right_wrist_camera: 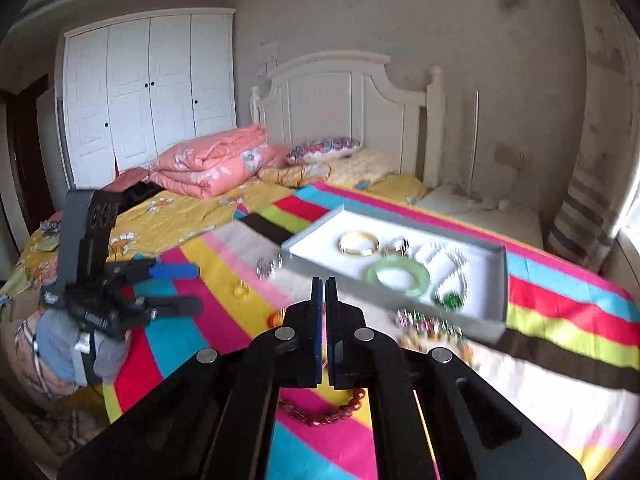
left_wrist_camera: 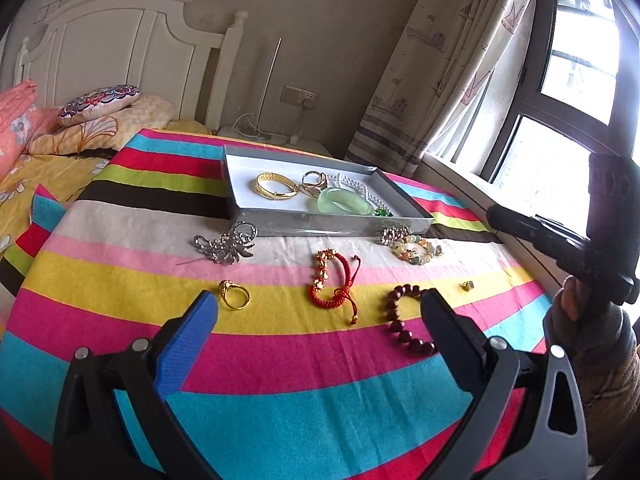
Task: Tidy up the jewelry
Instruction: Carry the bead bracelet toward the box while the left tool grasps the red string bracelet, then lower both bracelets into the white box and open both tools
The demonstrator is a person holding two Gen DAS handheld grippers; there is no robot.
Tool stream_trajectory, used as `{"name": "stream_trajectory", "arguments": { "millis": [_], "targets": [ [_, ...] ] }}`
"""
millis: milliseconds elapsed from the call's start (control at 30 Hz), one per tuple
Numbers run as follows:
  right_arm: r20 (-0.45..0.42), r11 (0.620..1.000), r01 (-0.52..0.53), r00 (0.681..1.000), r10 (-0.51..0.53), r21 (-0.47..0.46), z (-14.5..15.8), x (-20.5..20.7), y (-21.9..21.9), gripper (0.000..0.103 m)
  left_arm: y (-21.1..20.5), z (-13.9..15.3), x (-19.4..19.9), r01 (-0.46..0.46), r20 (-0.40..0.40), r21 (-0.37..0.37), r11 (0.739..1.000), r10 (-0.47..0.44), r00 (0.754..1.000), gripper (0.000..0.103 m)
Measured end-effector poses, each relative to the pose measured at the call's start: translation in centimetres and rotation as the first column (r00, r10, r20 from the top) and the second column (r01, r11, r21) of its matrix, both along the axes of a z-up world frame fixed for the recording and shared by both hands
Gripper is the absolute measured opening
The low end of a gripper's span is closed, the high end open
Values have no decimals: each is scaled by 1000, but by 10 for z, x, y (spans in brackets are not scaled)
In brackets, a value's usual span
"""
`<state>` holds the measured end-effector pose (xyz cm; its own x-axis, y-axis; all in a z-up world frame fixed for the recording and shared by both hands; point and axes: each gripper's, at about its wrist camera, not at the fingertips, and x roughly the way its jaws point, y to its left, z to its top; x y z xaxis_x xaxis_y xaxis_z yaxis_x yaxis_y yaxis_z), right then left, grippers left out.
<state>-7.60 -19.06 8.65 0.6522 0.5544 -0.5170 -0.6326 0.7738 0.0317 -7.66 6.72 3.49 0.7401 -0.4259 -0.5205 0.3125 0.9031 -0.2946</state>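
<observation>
Already the shallow grey cardboard tray (left_wrist_camera: pixel 256 216) gathers sorted bangles; nearer than it, the left gripper (left_wrist_camera: pixel 320 312) fingers gape wide, while the right gripper (right_wrist_camera: pixel 324 292) fingers are pinched together, seemingly empty

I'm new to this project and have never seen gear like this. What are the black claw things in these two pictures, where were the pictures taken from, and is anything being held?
No machine moves here: a person holds a two-finger gripper in each hand, and each gripper carries a wide-angle camera looking forward along its fingers. One picture comes from the left gripper, whose jaws stand wide open and empty. The other comes from the right gripper, whose jaws are shut with nothing visible between them.

Both look over a striped cloth spread on a bed. A shallow grey tray already holds a gold bangle, a green bangle and other pieces. Still on the cloth lie a gold ring, a red cord bracelet, a dark red bead bracelet, a silver brooch and a pale bead bracelet.
</observation>
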Motion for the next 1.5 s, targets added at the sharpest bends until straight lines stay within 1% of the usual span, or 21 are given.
{"name": "stream_trajectory", "arguments": {
  "millis": [100, 167, 200, 233, 267, 367, 433, 500, 600, 633, 700, 733, 800, 867, 900, 967, 1100, 1300, 1333, 1367, 1500],
  "targets": [
    [-113, 997, 18, 993, -26, -74, -23, 5, -1, 5, -3, -4, 7, 1, -42, 22, 1000, 0, 999, 100],
    [-199, 994, 40, 978, -59, -98, -39, 9, -5, 14, -5, -7, 13, -6, -76, 39, 999, 9, 997, 100],
    [-233, 993, 56, 969, -79, -104, -47, 13, -5, 32, -6, -9, 15, -7, -88, 50, 999, 12, 996, 100],
    [-250, 992, 64, 964, -91, -112, -52, 14, -5, 56, -8, -10, 17, -9, -102, 66, 998, 16, 995, 100],
    [-253, 989, 68, 962, -100, -131, -56, 15, -1, 64, -10, -11, 20, -15, -113, 85, 996, 25, 993, 100],
    [-258, 974, 82, 957, -136, -210, -62, 15, 11, 63, -27, -13, 25, -19, -129, 200, 980, 46, 991, 99],
    [-272, 973, 76, 953, -135, -218, -64, 16, 16, 55, -38, -15, 29, -14, -132, 256, 967, 49, 990, 99],
    [-297, 975, 89, 943, -149, -205, -67, 19, 15, 51, -47, -16, 35, 6, -149, 262, 965, 34, 988, 98],
    [-301, 970, 124, 936, -185, -210, -71, 27, 14, 34, -60, -15, 49, 22, -171, 261, 965, 24, 985, 92],
    [-287, 964, 136, 937, -200, -228, -71, 26, 14, 25, -64, -14, 54, 24, -177, 268, 963, 25, 984, 91],
    [-255, 955, 137, 945, -206, -264, -71, 21, 15, 13, -71, -16, 66, 39, -204, 286, 958, 22, 979, 79],
    [-250, 956, 130, 948, -198, -264, -71, 19, 16, 13, -74, -19, 72, 49, -220, 293, 955, 18, 975, 76],
    [-231, 957, 128, 954, -191, -262, -72, 13, 15, 13, -81, -28, 82, 62, -255, 320, 945, 23, 967, 62],
    [-225, 958, 136, 955, -194, -252, -72, 8, 11, 13, -88, -31, 81, 61, -220, 387, 920, 28, 975, 53],
    [-217, 959, 143, 956, -198, -246, -70, 6, 9, 13, -91, -30, 78, 80, -210, 395, 915, 5, 978, 37],
    [-203, 961, 147, 959, -197, -235, -67, 2, 6, 12, -96, -28, 71, 117, -213, 392, 912, -34, 976, 14],
    [-148, 962, 168, 968, -202, -213, -60, -5, 2, 12, -99, -26, 58, 113, -171, 422, 900, -43, 984, 10],
    [-72, 962, 212, 971, -227, -174, -45, -13, -10, 12, -91, -9, 45, 81, -121, 375, 924, -38, 992, 10],
    [-64, 961, 220, 970, -233, -168, -43, -14, -11, 12, -90, -5, 44, 78, -114, 370, 926, -38, 993, 9],
    [-54, 960, 229, 969, -240, -159, -39, -14, -14, 12, -90, -1, 43, 77, -109, 366, 928, -40, 993, 1],
    [-20, 958, 250, 967, -256, -137, -27, -15, -17, 12, -89, 13, 41, 69, -81, 358, 931, -42, 996, 1]
  ]
}}
